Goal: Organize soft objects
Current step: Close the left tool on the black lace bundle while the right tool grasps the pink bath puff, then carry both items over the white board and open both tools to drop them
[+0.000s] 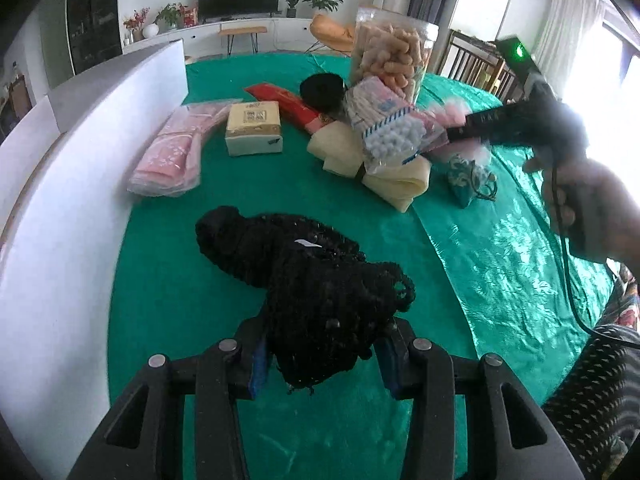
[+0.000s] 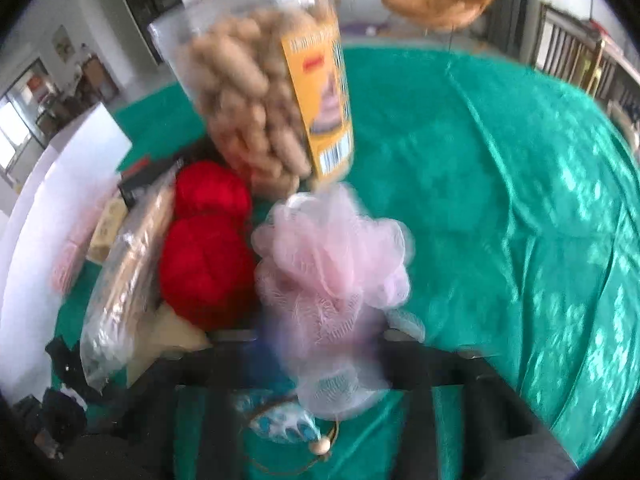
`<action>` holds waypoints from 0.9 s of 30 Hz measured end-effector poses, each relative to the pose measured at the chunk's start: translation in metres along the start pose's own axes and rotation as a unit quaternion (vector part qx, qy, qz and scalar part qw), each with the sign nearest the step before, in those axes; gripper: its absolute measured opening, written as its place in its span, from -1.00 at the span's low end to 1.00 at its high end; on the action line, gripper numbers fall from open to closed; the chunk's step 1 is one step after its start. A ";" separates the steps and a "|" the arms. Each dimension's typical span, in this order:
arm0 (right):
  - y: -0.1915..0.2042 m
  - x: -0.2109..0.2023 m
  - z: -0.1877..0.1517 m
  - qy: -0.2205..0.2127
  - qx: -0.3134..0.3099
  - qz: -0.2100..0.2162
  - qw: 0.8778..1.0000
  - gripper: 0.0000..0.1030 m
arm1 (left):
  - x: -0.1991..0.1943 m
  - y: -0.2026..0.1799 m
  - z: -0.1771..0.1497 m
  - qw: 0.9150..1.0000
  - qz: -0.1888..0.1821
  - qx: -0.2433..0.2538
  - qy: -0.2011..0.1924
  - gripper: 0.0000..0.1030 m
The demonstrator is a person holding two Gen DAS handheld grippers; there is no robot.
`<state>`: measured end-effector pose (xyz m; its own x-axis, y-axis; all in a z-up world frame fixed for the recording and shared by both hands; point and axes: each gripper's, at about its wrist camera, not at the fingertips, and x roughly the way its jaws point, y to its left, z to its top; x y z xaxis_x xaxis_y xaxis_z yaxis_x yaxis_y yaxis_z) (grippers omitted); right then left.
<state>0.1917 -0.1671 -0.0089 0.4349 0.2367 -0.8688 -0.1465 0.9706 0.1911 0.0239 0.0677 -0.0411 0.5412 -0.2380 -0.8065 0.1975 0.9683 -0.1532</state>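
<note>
left tool (image 1: 320,356) grips black knit bundle (image 1: 304,276); right tool (image 2: 320,344) pinches pink mesh pouf (image 2: 332,256).

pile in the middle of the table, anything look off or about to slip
Yes. The bag of cotton balls lies tilted on top of the cream folded cloth, leaning against the clear snack jar rather than flat on the green tablecloth. It looks loosely stacked and might slide. Nothing looks spilled or torn.
</note>
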 end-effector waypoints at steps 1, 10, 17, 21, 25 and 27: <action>-0.005 -0.005 -0.003 -0.008 0.007 0.005 1.000 -0.51 | -0.003 0.001 0.000 1.000 -0.001 -0.002 -0.003 -0.16; -0.025 -0.089 -0.022 -0.108 0.018 0.000 0.994 -0.55 | -0.016 -0.002 0.012 0.999 -0.027 -0.012 -0.024 -0.16; 0.020 -0.142 -0.041 -0.143 0.004 0.046 0.989 -0.55 | -0.068 0.010 0.030 0.995 -0.056 -0.026 -0.073 -0.16; 0.067 -0.170 -0.042 -0.154 -0.028 0.109 0.982 -0.55 | -0.108 0.055 0.040 0.992 -0.043 -0.062 -0.101 -0.16; 0.135 -0.174 -0.035 -0.142 -0.064 0.190 0.969 -0.55 | -0.140 0.107 0.035 0.988 0.022 -0.086 -0.125 -0.16; 0.175 -0.166 -0.030 -0.123 -0.078 0.229 0.963 -0.55 | -0.150 0.138 0.028 0.985 0.057 -0.107 -0.122 -0.16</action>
<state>0.0668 -0.0376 0.1550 0.4882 0.6594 -0.5717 -0.4961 0.7486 0.4398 -0.0070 0.2349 0.0750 0.7361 -0.1133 -0.6673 -0.0378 0.9775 -0.2076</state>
